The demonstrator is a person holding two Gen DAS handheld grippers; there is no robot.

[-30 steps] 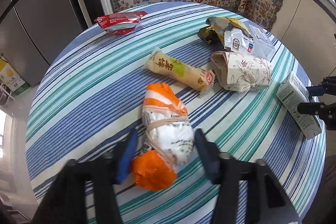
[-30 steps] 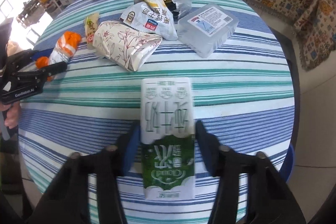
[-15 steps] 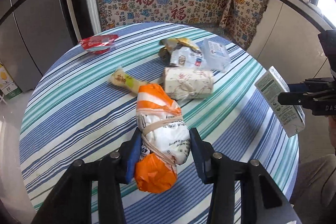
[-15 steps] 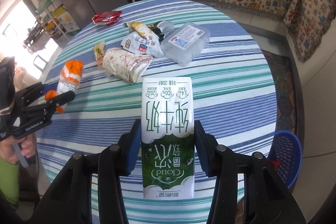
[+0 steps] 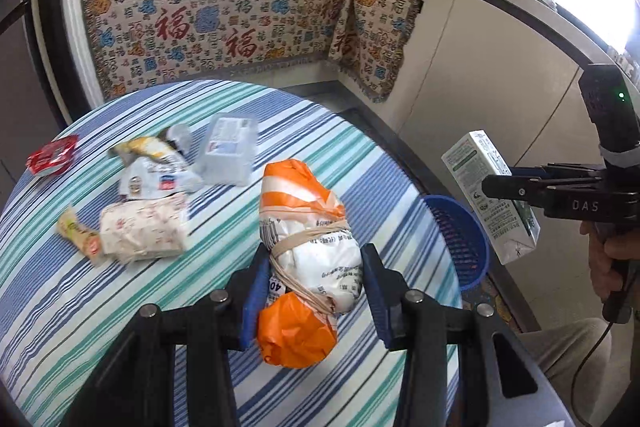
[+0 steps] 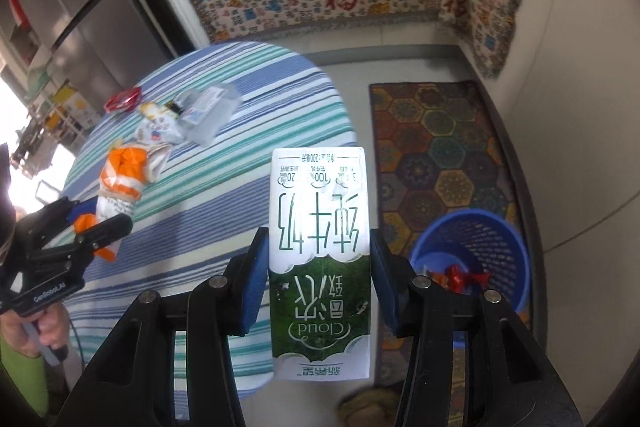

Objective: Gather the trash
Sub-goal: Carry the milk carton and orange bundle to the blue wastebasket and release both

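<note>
My left gripper [image 5: 312,291] is shut on an orange-and-white bag bundle [image 5: 308,231] tied with rubber bands, held in the air above the striped round table [image 5: 80,307]. In the right wrist view that bundle [image 6: 120,183] and left gripper [image 6: 94,233] hang over the table's left part. My right gripper [image 6: 318,281] is shut on a green-and-white milk carton [image 6: 318,227], carried past the table edge over the floor; the carton [image 5: 490,195] also shows at the right of the left wrist view. A blue mesh trash basket [image 6: 472,255] stands on the floor at the right, with red scraps inside.
On the table lie a red wrapper [image 5: 52,159], crumpled snack bags [image 5: 156,167], a clear plastic box [image 5: 230,155], a floral paper pack [image 5: 144,231] and a yellow snack bar [image 5: 76,235]. A patterned rug [image 6: 440,155] lies under the basket [image 5: 460,239]. A patterned cloth [image 5: 240,7] covers the bench behind.
Both grippers closed on their items, lifted them off the table and swung right toward the blue basket. The basket has come into view in both views.
</note>
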